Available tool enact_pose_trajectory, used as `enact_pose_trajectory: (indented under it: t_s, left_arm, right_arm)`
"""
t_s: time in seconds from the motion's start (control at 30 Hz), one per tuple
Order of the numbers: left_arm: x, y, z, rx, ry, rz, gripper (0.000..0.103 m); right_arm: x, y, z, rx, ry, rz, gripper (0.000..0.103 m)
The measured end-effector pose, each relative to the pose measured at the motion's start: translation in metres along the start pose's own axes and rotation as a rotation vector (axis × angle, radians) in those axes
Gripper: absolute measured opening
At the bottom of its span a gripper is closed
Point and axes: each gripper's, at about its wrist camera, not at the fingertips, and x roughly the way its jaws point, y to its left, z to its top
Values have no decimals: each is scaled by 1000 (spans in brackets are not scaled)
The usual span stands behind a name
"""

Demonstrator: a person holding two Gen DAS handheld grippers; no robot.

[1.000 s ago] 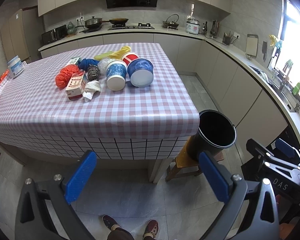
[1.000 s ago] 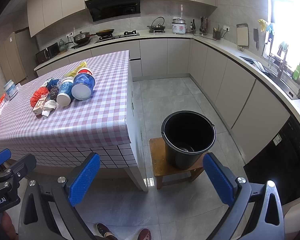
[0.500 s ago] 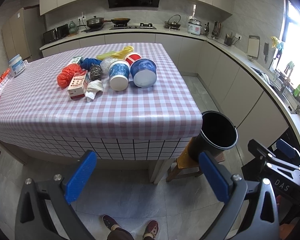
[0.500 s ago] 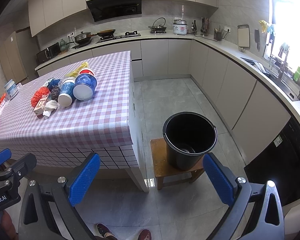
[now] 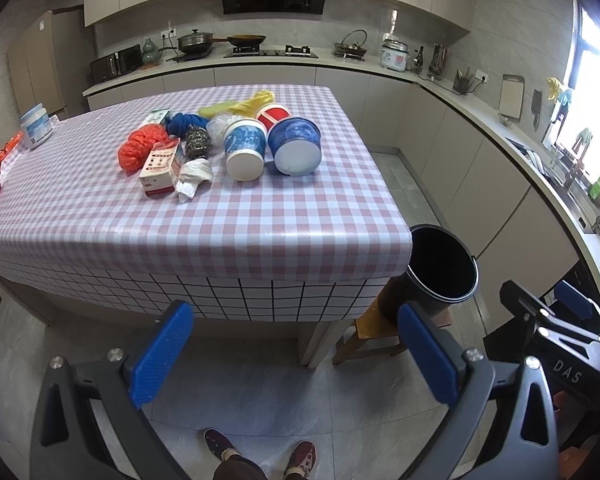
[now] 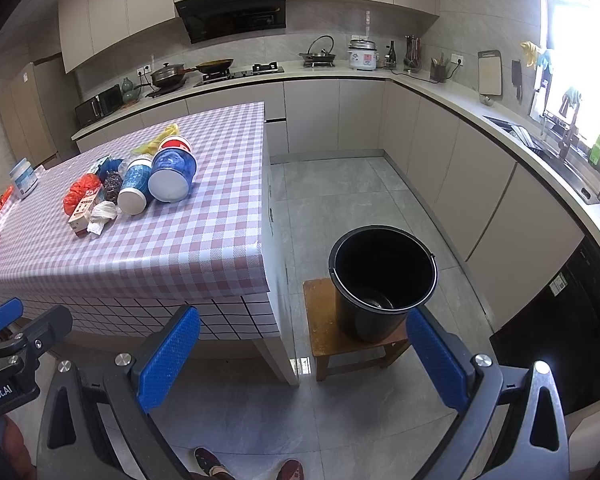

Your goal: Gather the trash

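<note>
Left gripper (image 5: 296, 354) spread wide and holding nothing, low before the checked table (image 5: 228, 216), trash pile (image 5: 220, 140) far ahead on top, right gripper (image 6: 300, 354) likewise gaping, black bucket (image 6: 382, 280) on wooden stool (image 6: 320, 320) just beyond.

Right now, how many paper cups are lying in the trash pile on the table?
3. A tall blue cup lies mid-pile, a wider blue one lies on its right, and a red one sits behind them, partly hidden. More could be hidden in the pile.
</note>
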Motion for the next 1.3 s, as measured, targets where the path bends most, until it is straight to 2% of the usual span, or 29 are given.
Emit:
enact_pose_trajectory:
  t_s: [0.7,1.0,1.3]
  left_arm:
    - [9,24,12,-50,-13,73,103]
    - [21,53,27,-91,-10,108,103]
    - [52,99,58,-123,1,116,103]
  right_arm:
    - [19,20,22,-45,-28,94,103]
    - [41,49,40,-70,-15,134,103]
    - [74,86,69,-88,-1,136,103]
